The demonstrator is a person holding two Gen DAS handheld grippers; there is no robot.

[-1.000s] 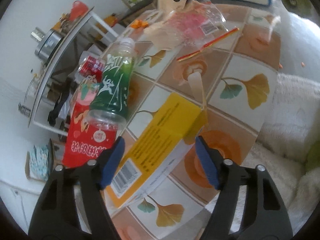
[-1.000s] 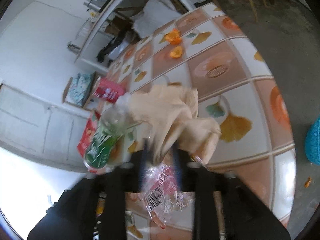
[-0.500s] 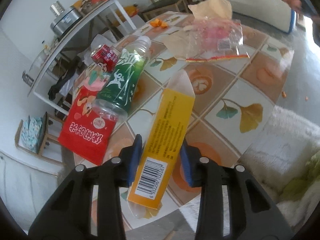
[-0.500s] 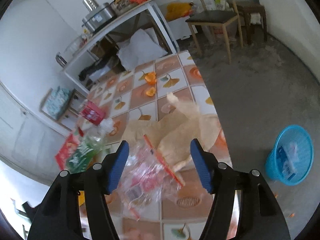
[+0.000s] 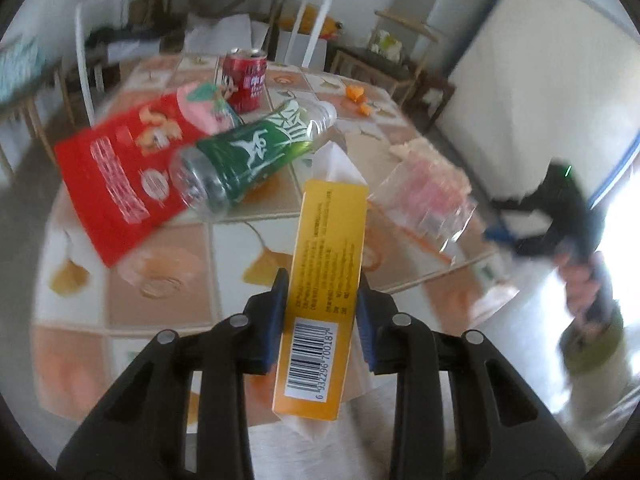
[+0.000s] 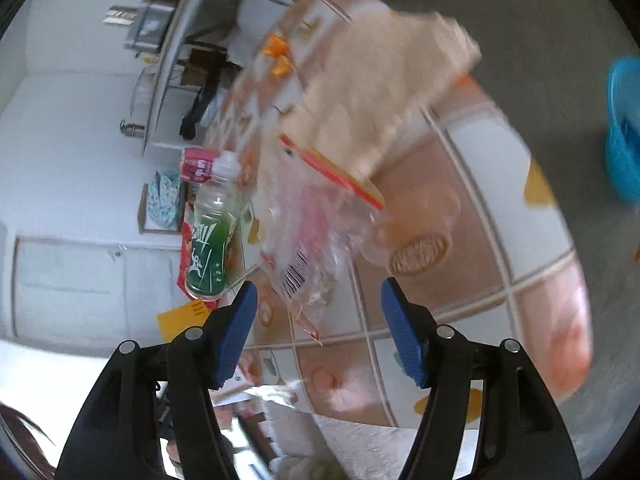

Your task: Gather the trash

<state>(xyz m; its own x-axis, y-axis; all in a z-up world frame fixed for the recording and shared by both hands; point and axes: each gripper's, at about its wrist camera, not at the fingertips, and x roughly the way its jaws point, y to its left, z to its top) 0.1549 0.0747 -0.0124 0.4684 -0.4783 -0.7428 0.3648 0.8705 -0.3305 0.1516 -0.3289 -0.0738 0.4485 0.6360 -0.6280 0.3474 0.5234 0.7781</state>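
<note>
Progress entry. We judge the task early: most of the trash is on the tiled worktop point(image 5: 168, 280). Left there: a green bottle point(image 5: 248, 156) lying on its side, its base resting on a red snack bag point(image 5: 120, 184); a red can point(image 5: 245, 80) upright behind them; orange peel bits point(image 5: 358, 98) further back; a clear plastic bag point(image 6: 312, 232) with a barcode and red strip; crumpled tan paper point(image 6: 372, 92) just behind that bag and touching it.

In hand: the left claw point(image 5: 320, 312) has the yellow carton point(image 5: 324, 292) between its blue pads. Jaws narrow and closing, pads pressing both long sides of the carton. The carton points away from the camera, barcode end nearest, and appears lifted off the worktop.

The right claw point(image 6: 316, 328) stands wide, nothing between the pads. It points down at the near end of the clear plastic bag, apart from it. We judge this bag the next pick.

A blue basket point(image 6: 624, 128) sits on the floor beyond the worktop edge, probably the bin. Its contents are not readable in the blurred current view.

Against the earlier frames: a second ago the carton lay flat and slanted between wide left jaws; it is now gripped and raised. The right claw was then pinched on the tan paper; it has let go and reopened, and now hangs lower over the plastic bag.
</note>
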